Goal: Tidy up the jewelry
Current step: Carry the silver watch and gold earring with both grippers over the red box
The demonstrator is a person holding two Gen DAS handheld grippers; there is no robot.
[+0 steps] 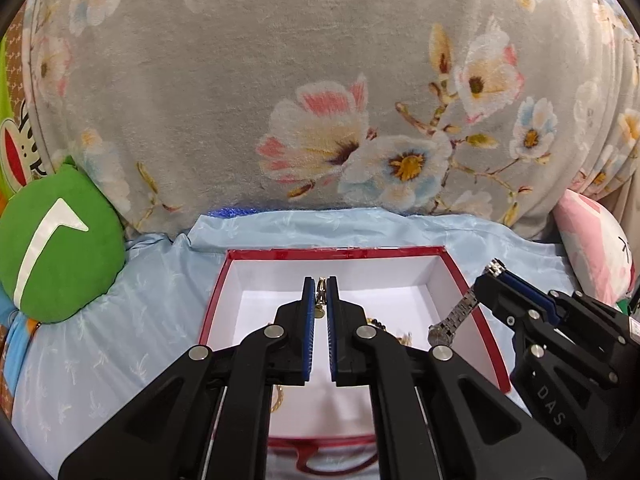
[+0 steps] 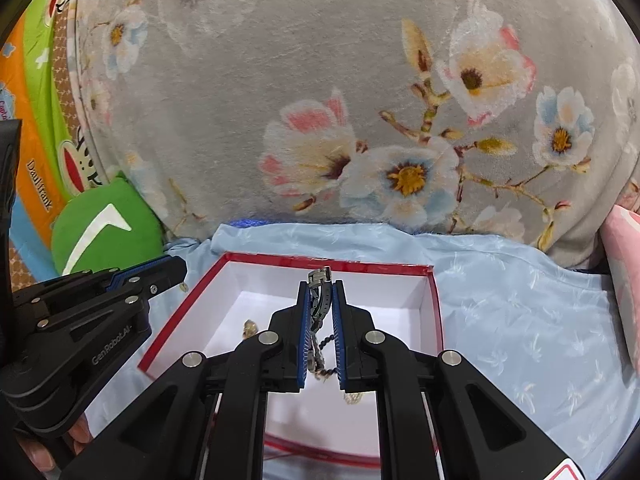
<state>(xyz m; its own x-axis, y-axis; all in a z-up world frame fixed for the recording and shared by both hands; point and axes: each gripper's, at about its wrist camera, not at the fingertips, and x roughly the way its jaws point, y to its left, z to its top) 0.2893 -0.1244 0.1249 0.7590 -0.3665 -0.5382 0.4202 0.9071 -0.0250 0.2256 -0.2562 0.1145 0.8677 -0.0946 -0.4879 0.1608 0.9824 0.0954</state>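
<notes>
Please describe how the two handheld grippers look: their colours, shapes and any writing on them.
Both are black plastic linkages with round silver pivot pins and two flat fingers lined with ribbed blue pads. The left gripper carries pale "GenRobot.AI" lettering on its side; the right gripper shows the letters "DAS" and a small white label.

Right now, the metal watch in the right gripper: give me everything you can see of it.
The silver link-bracelet metal watch is clamped by its band in the shut right gripper. The folding clasp end sticks out past the fingertips; the rest hangs down behind the pads. In the left wrist view its round case dangles lowest, above the red-rimmed white box, apparently touching nothing else.
</notes>
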